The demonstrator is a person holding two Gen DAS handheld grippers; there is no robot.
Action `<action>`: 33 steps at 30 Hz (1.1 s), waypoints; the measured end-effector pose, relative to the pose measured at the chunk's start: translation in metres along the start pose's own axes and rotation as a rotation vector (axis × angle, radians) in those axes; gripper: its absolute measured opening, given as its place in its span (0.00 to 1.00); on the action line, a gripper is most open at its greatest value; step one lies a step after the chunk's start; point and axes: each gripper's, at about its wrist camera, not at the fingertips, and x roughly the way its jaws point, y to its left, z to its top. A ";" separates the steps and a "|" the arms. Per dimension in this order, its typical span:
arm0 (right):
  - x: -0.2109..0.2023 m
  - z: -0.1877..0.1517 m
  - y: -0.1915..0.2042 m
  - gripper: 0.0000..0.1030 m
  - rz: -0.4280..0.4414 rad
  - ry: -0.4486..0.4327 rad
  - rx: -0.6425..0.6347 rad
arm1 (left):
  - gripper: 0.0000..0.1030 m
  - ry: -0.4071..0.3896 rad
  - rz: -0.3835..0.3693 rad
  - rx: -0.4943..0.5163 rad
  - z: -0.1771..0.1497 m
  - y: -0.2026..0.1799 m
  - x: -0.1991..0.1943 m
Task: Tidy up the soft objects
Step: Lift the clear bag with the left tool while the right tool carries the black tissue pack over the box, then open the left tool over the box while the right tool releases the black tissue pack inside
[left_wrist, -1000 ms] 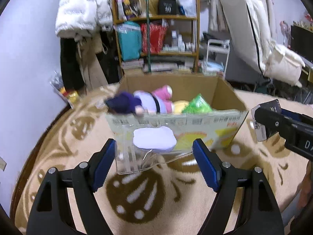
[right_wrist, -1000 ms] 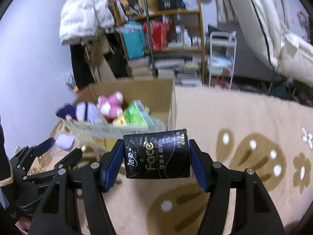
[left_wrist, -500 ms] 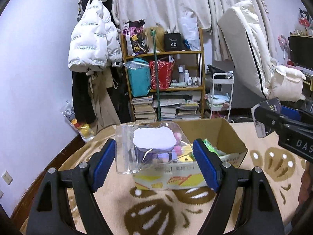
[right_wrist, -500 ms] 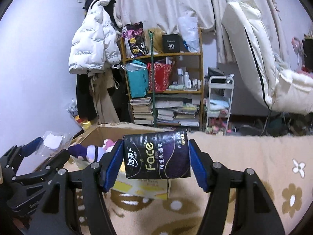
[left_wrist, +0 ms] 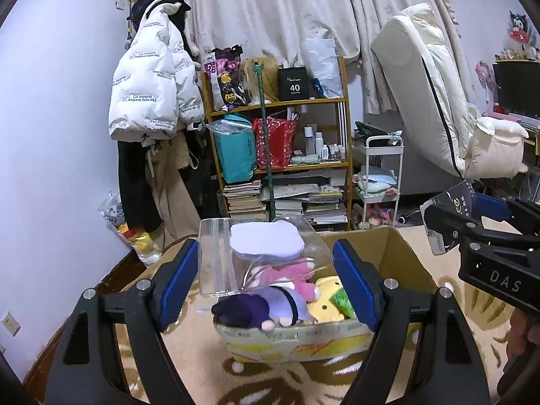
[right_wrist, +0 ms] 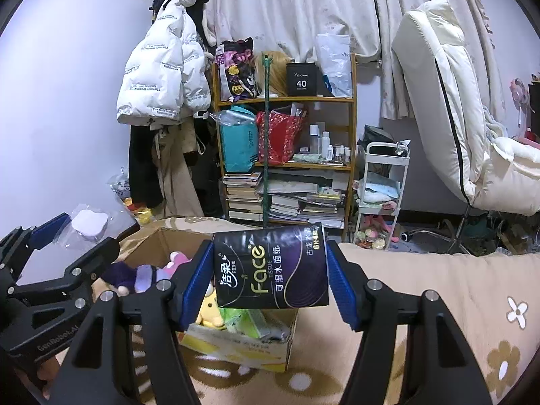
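- Room: pale lilac wall, floral curtains [left_wrist: 270,10] of thin draped fabric, a cream padded recliner [left_wrist: 432,101] with black piping at the right
- Floor surface: beige carpet [right_wrist: 438,303] with brown and white flower motifs, short pile
- Wooden shelf unit [left_wrist: 280,155], open frame, loaded with stacked books, bottles, a teal bag and a red bag; a white quilted puffer jacket [left_wrist: 152,87] hangs just to its left; a white wire trolley [left_wrist: 381,182] stands to its right
- Cardboard box [left_wrist: 405,256], corrugated brown with a yellow printed front, top flaps open, standing on the carpet below and ahead of both my claws
- Box contents: a plush doll [left_wrist: 256,307] with dark purple hair and a lilac body lying against the near wall, a pink plush [left_wrist: 290,273] behind it, a yellow plush [left_wrist: 327,300] and a green crinkled pack [left_wrist: 342,302] beside it
- Tissue pack [right_wrist: 271,266]: soft rectangular block in glossy black-purple film with gold "Face" lettering; my right gripper [right_wrist: 270,275] holds it, ribbed blue pads pressing both ends, in the air above the box's right half
- Zip bag [left_wrist: 260,256]: clear flexible plastic with a ridged seal strip on its left edge, holding a flat pale lilac cloud-shaped pad [left_wrist: 266,241]; my left gripper [left_wrist: 263,280] holds this bag between blue pads set fairly wide, in the air over the box's left side
- In the left wrist view my right claw appears at the right edge, level with the left one
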 end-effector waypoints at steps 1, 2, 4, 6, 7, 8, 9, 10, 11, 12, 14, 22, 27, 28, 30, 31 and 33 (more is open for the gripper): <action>0.003 0.000 -0.002 0.67 -0.003 0.000 0.000 | 0.77 -0.002 0.003 0.002 0.001 0.000 0.002; 0.006 0.000 -0.003 0.67 -0.006 0.000 0.000 | 0.77 -0.005 0.006 0.000 0.002 0.001 0.005; 0.013 0.000 -0.005 0.67 -0.001 0.004 0.002 | 0.77 -0.002 0.004 -0.010 0.003 0.003 0.010; 0.017 0.000 -0.006 0.67 -0.005 0.009 0.000 | 0.77 0.005 0.006 -0.015 0.003 0.004 0.016; 0.018 -0.001 -0.008 0.67 -0.006 0.010 0.000 | 0.77 0.008 0.007 -0.017 0.002 0.005 0.019; 0.021 -0.002 -0.008 0.67 -0.005 0.010 0.000 | 0.77 0.011 0.007 -0.017 0.001 0.005 0.020; 0.023 -0.002 -0.008 0.67 -0.007 0.014 0.000 | 0.77 0.013 0.007 -0.017 0.000 0.005 0.023; 0.025 -0.002 -0.008 0.67 -0.007 0.017 0.001 | 0.77 0.014 0.008 -0.016 -0.001 0.005 0.024; 0.028 -0.003 -0.009 0.67 -0.003 0.018 0.002 | 0.77 0.017 0.007 -0.013 -0.002 0.005 0.026; 0.031 -0.005 -0.009 0.67 -0.001 0.023 0.003 | 0.77 0.018 0.005 -0.011 -0.003 0.004 0.027; 0.037 -0.007 -0.008 0.67 0.005 0.033 0.003 | 0.77 0.020 -0.004 -0.013 -0.004 0.003 0.031; 0.059 -0.022 -0.011 0.67 0.068 0.091 0.022 | 0.77 0.087 -0.032 -0.062 -0.012 0.011 0.054; 0.067 -0.027 -0.018 0.67 0.119 0.121 0.072 | 0.77 0.091 -0.030 -0.083 -0.012 0.017 0.054; 0.067 -0.029 -0.018 0.67 0.129 0.125 0.082 | 0.77 0.088 -0.023 -0.078 -0.012 0.017 0.053; 0.068 -0.030 -0.020 0.67 0.151 0.131 0.098 | 0.77 0.088 -0.013 -0.069 -0.012 0.017 0.051; 0.069 -0.031 -0.019 0.67 0.159 0.135 0.098 | 0.77 0.092 -0.007 -0.067 -0.012 0.018 0.051; 0.069 -0.031 -0.017 0.68 0.160 0.144 0.087 | 0.77 0.096 -0.001 -0.067 -0.013 0.019 0.049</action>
